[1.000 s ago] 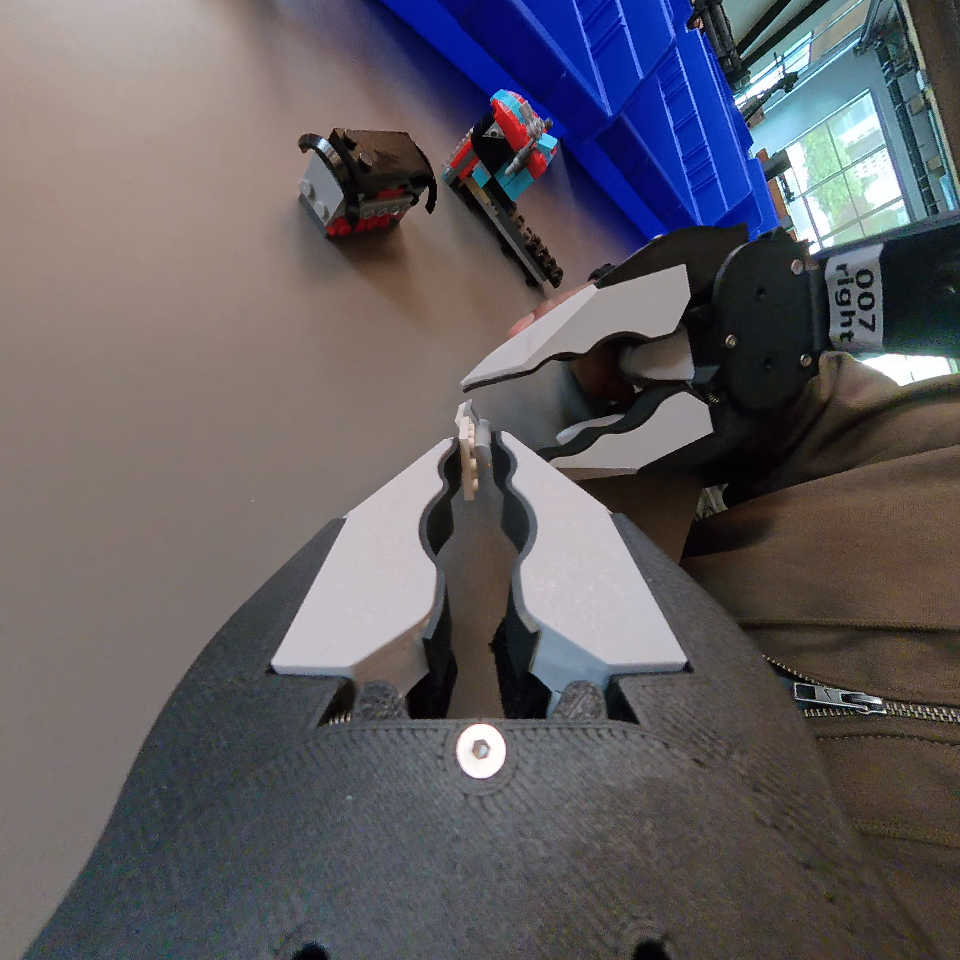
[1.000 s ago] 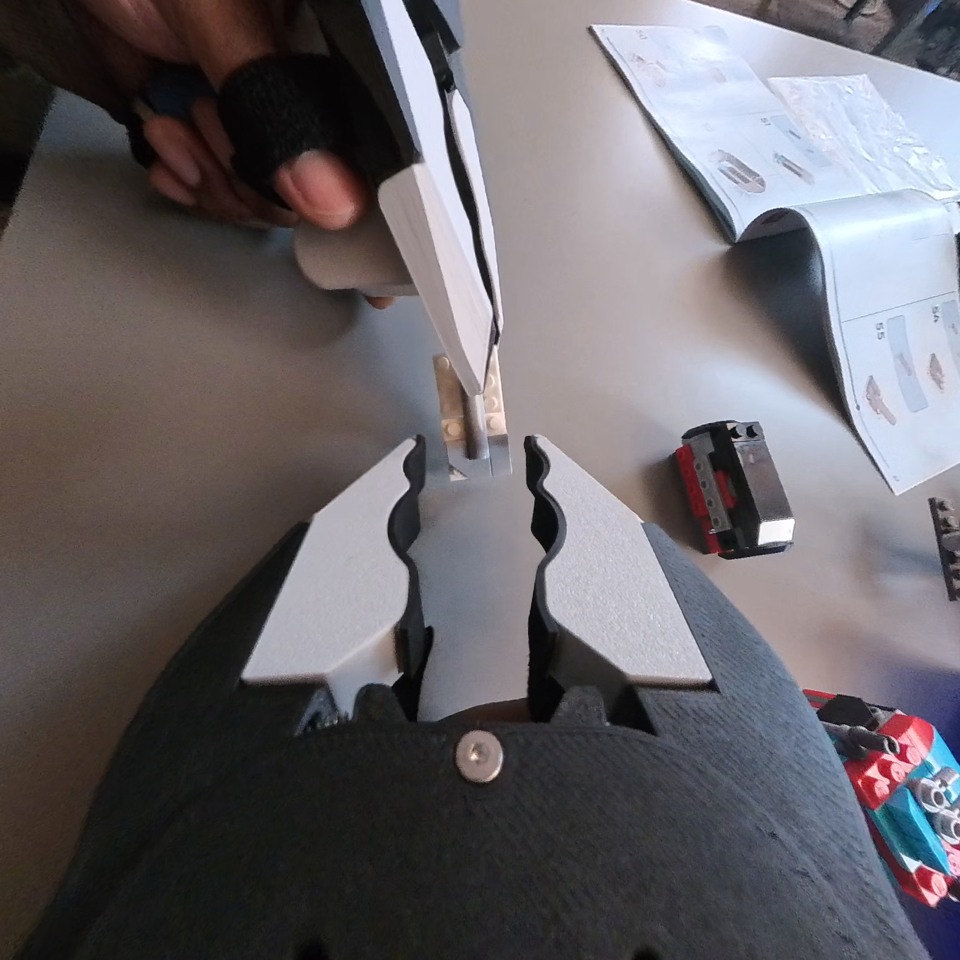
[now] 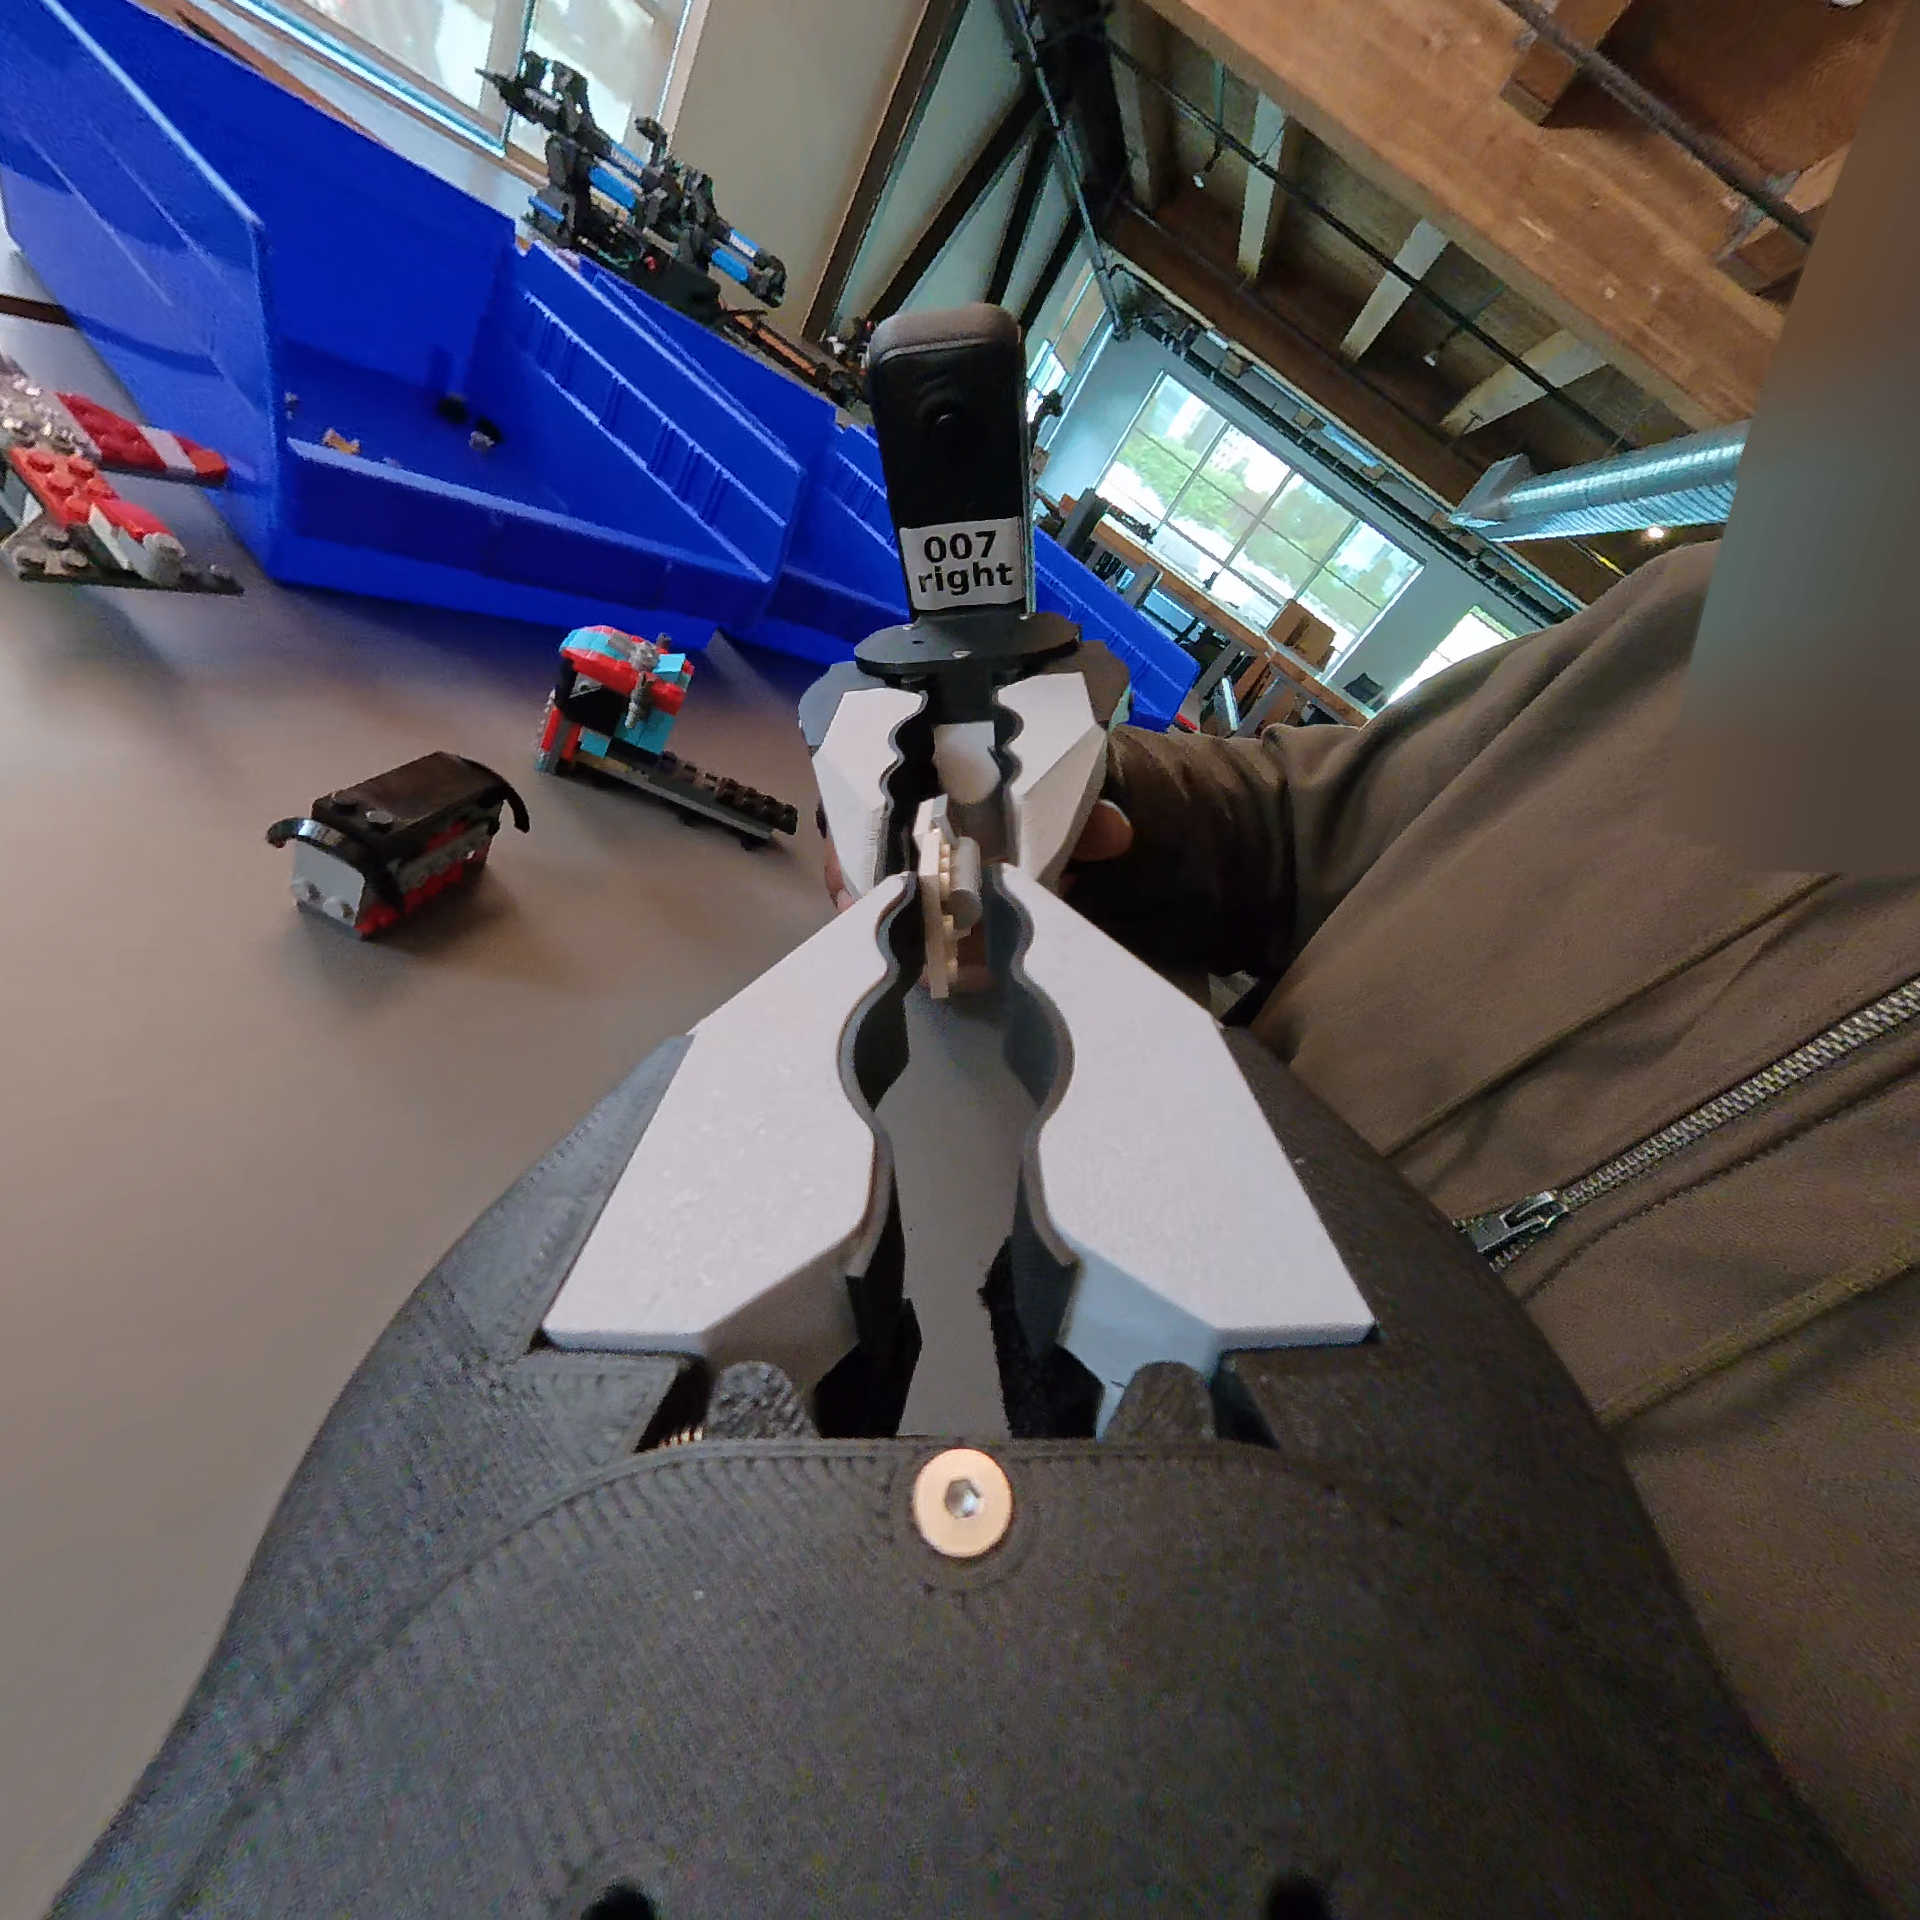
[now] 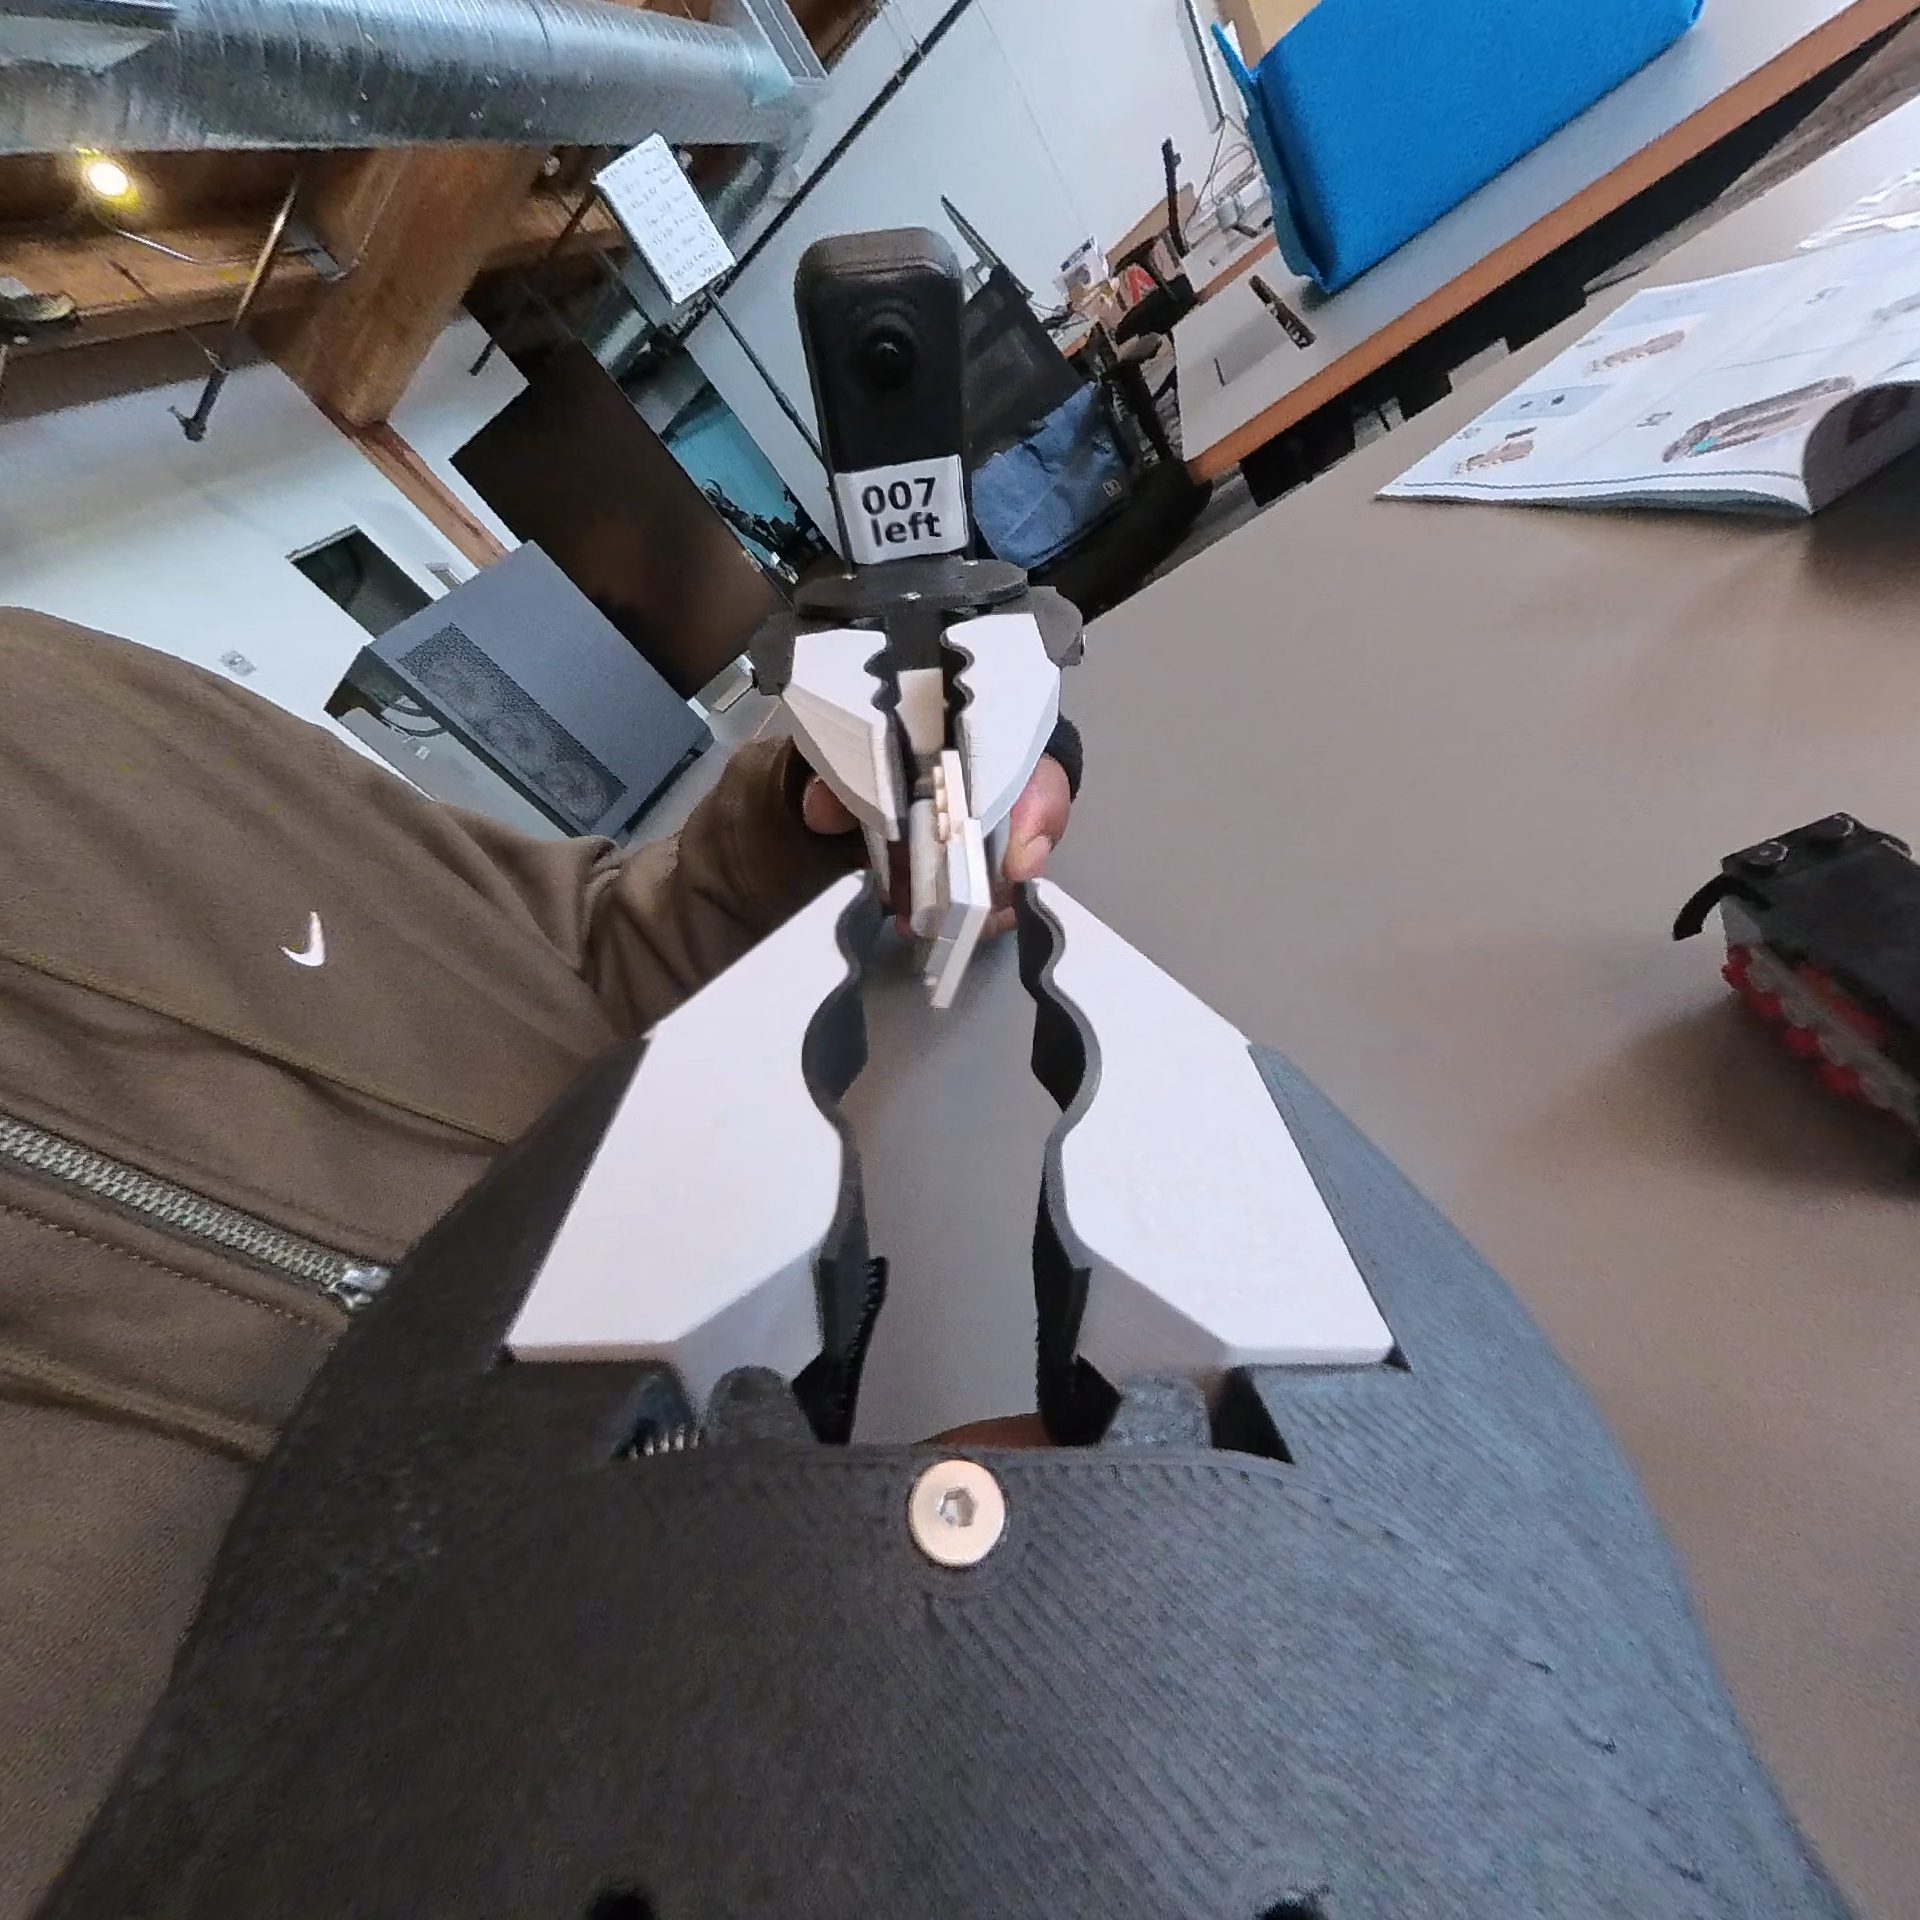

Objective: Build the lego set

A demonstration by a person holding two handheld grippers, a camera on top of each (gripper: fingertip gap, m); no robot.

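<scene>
My left gripper [image 3: 951, 894] is shut on a small light grey brick piece [image 3: 948, 920], a thin plate with a short round bar on it, and holds it above the table. The right wrist view shows the same grasp [image 4: 930, 821] from the front. My right gripper [image 4: 945, 894] faces the left one head-on. Its jaws stand open around the free end of the piece [image 4: 961, 883], with a gap showing on both sides. In the left wrist view the right gripper [image 3: 951, 821] sits just beyond my left fingertips.
A black-and-red brick model [image 3: 395, 842] lies on the brown table [image 3: 312, 1143], also at right in the right wrist view [image 4: 1829, 935]. A red-and-teal model [image 3: 623, 707], blue bins [image 3: 468, 416], red plates [image 3: 73, 488] and an open booklet [image 4: 1714, 405] lie beyond.
Both grippers swung up from pointing down at the table to level, facing each other. The right jaws now bracket the piece's free end, narrower than before. The left grasp is unchanged.
</scene>
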